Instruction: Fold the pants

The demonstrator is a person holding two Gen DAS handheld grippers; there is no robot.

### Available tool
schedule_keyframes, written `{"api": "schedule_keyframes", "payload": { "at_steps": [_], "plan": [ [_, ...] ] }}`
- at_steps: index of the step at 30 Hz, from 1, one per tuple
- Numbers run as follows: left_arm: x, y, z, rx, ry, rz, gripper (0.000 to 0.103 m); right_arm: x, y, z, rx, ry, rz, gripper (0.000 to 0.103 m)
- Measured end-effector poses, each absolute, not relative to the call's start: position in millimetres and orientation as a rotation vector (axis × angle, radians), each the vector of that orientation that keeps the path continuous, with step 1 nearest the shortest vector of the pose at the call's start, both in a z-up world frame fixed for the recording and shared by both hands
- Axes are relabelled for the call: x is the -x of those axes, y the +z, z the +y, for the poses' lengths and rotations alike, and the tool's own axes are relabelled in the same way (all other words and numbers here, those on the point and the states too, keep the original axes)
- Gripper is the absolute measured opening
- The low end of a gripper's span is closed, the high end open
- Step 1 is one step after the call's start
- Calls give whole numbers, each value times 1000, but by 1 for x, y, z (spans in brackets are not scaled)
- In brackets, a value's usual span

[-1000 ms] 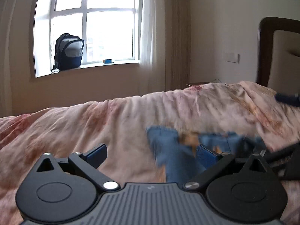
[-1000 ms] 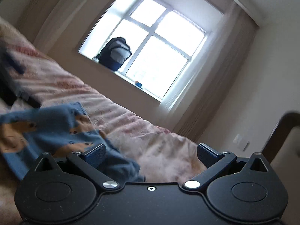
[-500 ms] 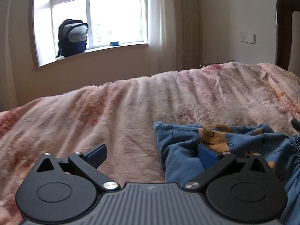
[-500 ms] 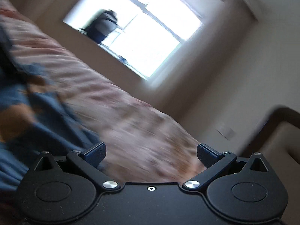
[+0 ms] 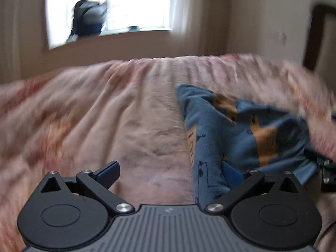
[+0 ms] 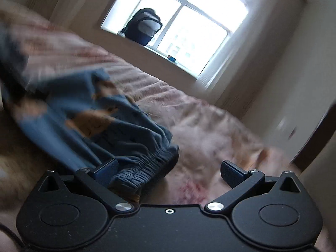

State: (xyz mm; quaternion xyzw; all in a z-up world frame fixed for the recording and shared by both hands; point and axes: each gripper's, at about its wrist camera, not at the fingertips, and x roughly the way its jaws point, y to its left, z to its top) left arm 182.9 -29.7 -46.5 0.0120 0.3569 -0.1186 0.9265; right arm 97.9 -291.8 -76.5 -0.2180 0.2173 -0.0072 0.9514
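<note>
Pants (image 5: 241,134) partly hide left gripper's right fingers (image 5: 232,173); backpack (image 5: 88,19) & bedding blurred.

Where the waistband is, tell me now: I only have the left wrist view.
Observer: The right wrist view shows it. The elastic waistband of the pants lies bunched between the fingers of the right gripper, close to the finger on the image's left.
Operator: Report its jaws.
Observer: They are wide open and not clamped on the cloth.
Operator: Say what lies by its other finger.
Observer: Only the pink bedding. No pants fabric reaches that side.
</note>
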Motion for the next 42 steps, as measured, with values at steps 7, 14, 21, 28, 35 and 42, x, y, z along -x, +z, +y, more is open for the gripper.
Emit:
{"api": "schedule_keyframes", "payload": {
  "at_steps": [7,14,21,28,35,42],
  "plan": [
    [-179,-21,-30,6,-279,721,103,-105,-47,-300,274,154,348,103],
    [-181,-23,-48,10,-314,746,103,-169,-49,-345,-54,281,465,103],
    [-188,-40,-46,45,-232,845,103,-161,-72,-357,5,163,464,103],
    [-189,-32,-47,75,-242,832,103,-158,-61,-359,-56,269,457,103],
    [-194,-46,-54,86,-234,870,103,-179,-70,-363,-89,331,541,103],
    [-181,-45,-48,46,-185,836,103,-176,-72,-387,-116,238,551,103]
  ]
}}
